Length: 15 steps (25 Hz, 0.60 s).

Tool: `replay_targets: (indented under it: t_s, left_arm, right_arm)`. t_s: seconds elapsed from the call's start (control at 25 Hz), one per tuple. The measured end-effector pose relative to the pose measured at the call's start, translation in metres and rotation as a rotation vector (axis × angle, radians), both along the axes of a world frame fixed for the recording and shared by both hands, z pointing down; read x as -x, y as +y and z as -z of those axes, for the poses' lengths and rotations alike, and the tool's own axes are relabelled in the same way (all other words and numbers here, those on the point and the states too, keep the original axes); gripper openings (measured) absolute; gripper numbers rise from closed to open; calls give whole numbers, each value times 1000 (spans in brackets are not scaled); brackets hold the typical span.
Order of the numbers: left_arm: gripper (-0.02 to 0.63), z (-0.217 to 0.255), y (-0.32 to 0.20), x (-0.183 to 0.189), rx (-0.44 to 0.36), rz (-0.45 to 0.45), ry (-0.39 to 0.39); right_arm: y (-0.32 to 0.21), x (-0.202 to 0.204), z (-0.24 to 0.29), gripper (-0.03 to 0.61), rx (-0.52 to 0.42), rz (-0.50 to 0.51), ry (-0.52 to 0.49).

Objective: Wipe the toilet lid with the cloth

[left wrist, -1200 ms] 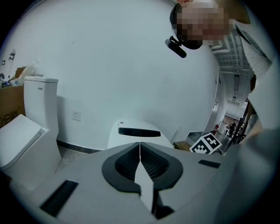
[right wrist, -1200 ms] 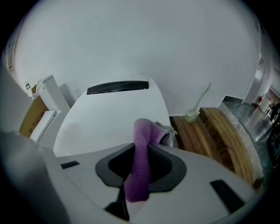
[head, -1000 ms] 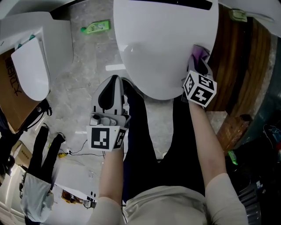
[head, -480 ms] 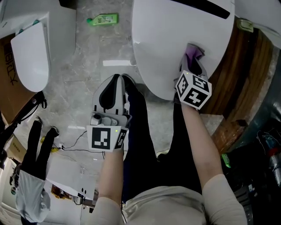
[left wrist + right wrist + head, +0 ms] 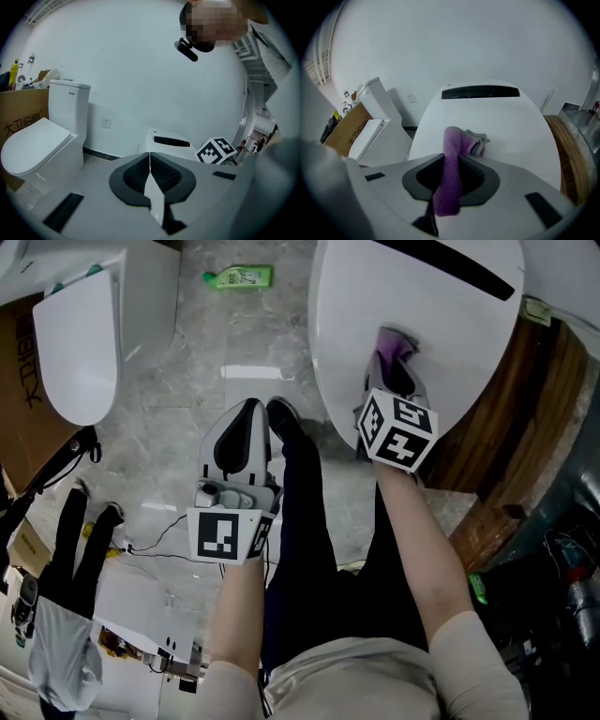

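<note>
Fingers of the right gripper are clenched on a purple cloth, whose free end lies bunched on the white toilet lid. In the head view this gripper sits at the near edge of the lid, upper right of the frame, with the cloth touching the lid just beyond it. The left gripper hangs over the grey floor at centre left, apart from the lid; its fingers are pressed together on nothing. A second toilet stands at upper left, and a green bottle lies on the floor near the top.
</note>
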<state>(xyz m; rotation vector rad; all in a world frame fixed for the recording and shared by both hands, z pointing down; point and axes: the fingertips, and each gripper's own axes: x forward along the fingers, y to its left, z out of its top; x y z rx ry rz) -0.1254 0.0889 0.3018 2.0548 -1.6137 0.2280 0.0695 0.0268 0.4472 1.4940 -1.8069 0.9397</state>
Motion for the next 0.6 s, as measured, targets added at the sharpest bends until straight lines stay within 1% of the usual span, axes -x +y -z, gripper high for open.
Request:
replay_targets:
  t_s: [0.4,0.6]
  left_arm:
    - [15,-10,12,26,14,39,7]
    - [15,-11,15,29,13,39,7]
  right_arm:
    - [-3,72,-2,95,1,126,-22]
    - [-3,96,-3,95,12,162,-51]
